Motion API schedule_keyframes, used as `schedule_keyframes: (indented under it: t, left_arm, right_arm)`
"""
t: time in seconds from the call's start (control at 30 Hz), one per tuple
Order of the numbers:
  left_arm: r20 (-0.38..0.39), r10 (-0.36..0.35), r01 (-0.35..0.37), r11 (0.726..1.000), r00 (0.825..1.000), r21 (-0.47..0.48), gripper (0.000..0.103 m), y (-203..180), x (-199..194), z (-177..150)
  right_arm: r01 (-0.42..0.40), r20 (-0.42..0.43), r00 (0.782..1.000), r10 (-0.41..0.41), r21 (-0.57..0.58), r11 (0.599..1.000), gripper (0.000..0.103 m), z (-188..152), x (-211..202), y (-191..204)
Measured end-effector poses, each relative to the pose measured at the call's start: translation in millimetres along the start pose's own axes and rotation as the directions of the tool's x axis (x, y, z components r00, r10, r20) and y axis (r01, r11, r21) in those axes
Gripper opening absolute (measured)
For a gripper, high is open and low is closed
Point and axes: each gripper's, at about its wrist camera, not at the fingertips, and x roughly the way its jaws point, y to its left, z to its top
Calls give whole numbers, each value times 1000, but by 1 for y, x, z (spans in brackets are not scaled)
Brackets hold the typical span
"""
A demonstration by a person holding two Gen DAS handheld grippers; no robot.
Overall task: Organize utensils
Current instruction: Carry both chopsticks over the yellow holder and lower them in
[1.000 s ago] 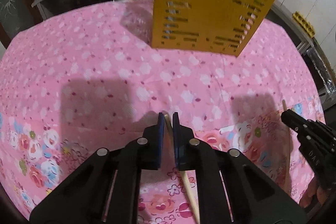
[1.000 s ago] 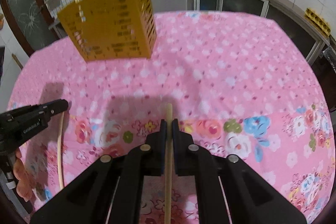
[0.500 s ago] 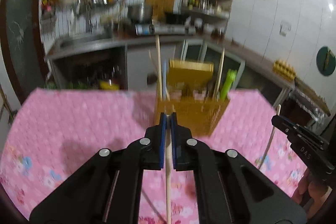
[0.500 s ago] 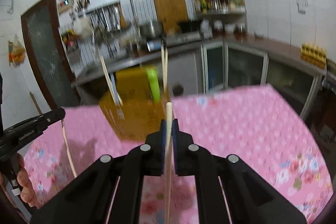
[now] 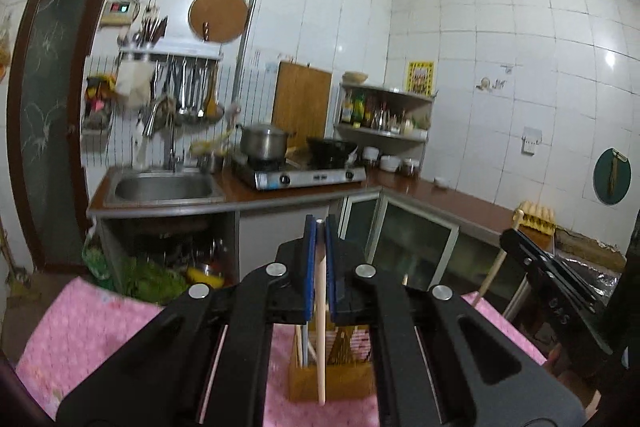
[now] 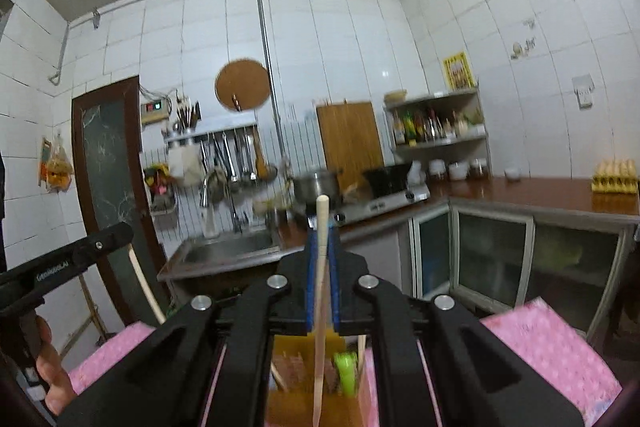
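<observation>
Right wrist: left tongs lettering blurred, unreadable.

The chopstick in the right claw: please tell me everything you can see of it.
The chopstick is a pale, slender wooden-looking stick with a rounded top. It stands nearly upright, clamped between the blue pads of the right claw, its top above them. Its lower end hangs over the yellow holder; whether it touches the holder is unclear.

You are working in a home kitchen. Take the gas stove as reference: a steel sink sits left of it on the same counter, ladles hang above the sink, and a condiment shelf stands to the stove's right.
</observation>
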Motion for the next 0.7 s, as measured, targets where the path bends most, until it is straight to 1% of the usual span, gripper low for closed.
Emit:
schedule_keyframes:
  t: [0.13,0.2,0.3,0.43,0.57,0.7]
  left_arm:
    - [30,6,-6,1000,1000,7,3,-5,13,12]
    - [39,6,-6,1000,999,1,3,-5,20,13]
    - [52,16,-17,1000,999,19,3,-7,33,9]
    - [44,8,-9,1000,999,12,3,-4,53,-8]
    - [24,1,-2,999,1000,32,3,0,73,-31]
    - [-28,-10,11,999,1000,34,3,8,90,-57]
  right_arm:
    - [16,27,1000,-15,-37,999,6,4,21,8]
    - [23,40,999,-21,-48,999,6,0,27,8]
    - [30,47,999,-27,-64,997,6,-5,33,8]
    - [31,42,999,-28,-79,996,6,-15,39,5]
    - [18,23,1000,-16,-85,996,6,-33,44,3]
    - [21,-25,999,-24,-118,993,6,-59,48,-1]
